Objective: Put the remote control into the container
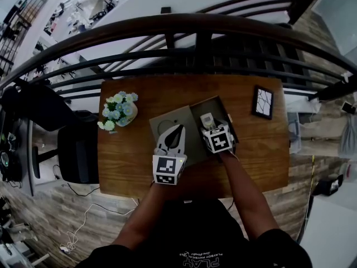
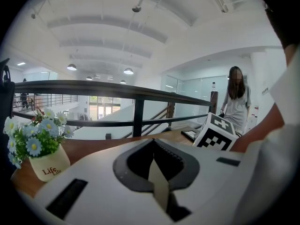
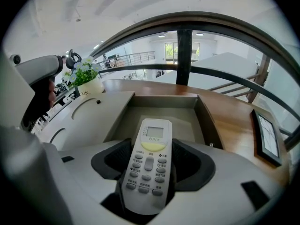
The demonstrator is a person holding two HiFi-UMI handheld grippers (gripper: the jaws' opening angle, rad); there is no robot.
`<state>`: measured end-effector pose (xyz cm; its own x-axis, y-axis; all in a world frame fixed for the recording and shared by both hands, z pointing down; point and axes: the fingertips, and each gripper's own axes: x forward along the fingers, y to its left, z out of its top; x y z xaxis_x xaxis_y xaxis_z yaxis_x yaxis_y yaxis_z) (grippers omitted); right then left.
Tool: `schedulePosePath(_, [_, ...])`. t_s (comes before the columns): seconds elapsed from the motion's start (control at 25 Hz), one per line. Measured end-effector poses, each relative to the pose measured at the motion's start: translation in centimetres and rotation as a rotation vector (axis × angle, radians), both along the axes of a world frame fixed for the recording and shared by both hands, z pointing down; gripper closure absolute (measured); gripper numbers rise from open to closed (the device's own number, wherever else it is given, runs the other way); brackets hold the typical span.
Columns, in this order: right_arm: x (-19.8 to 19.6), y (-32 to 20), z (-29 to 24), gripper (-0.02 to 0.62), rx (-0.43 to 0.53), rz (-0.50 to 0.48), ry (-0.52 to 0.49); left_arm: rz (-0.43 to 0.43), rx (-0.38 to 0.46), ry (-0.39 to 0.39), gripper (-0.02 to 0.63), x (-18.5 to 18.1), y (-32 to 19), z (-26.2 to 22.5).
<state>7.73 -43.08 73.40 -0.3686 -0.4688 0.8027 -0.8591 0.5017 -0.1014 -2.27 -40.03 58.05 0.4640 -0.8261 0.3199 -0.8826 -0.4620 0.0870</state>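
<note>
Two grippers are operating over the wooden table (image 1: 128, 161). The right gripper (image 3: 148, 175) is clamping the remote control (image 3: 150, 158) between its jaws, buttons facing up, its front end reaching over the open grey container (image 3: 164, 102). The left gripper (image 2: 157, 170) is hovering over the container's flat lid (image 1: 167, 119), jaws pressed together, gripping nothing. A flower pot (image 1: 120, 110) is standing left of the container, and a picture frame (image 1: 263, 102) is lying to its right.

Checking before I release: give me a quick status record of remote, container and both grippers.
remote control: clamped in right gripper, buttons up
right gripper: shut on remote control, over the open container
container: nothing seen inside, lid flat beside it
left gripper: jaws together, empty, over the lid
table: flower pot, picture frame
</note>
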Motion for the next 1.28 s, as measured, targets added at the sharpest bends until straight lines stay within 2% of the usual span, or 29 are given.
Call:
schedulePosePath(0.28, [0.3,-0.8,-3.6,0.324,0.100,0.023,-0.025,-0.003,0.010,-0.003,0.600,-0.5,0.7,-0.8])
schedulePosePath(0.48, [0.2,-0.9,-9.4,0.325,0.247,0.033,-0.061,-0.003,0.032,0.000,0.600,-0.6,1.1,-2.0])
schedulePosePath(0.72, [-0.3,0.9,-16.4,0.325,0.441,0.018,-0.098,0.003,0.120,0.012,0.600,-0.3,1.3,-6.4])
schedulePosePath(0.96, [-0.7,4.4,-21.0,0.330,0.570,0.010,-0.162,0.026,0.183,-0.002,0.600,0.0,2.5,-9.4])
schedulePosePath(1.2, [0.2,6.2,-23.7,0.442,0.661,0.060,-0.154,0.033,0.185,0.031,0.600,0.0,3.8,-10.5])
schedulePosePath(1.28, [0.5,6.4,-24.1,0.461,0.674,0.080,-0.160,0.040,0.197,0.043,0.600,0.2,4.0,-11.2])
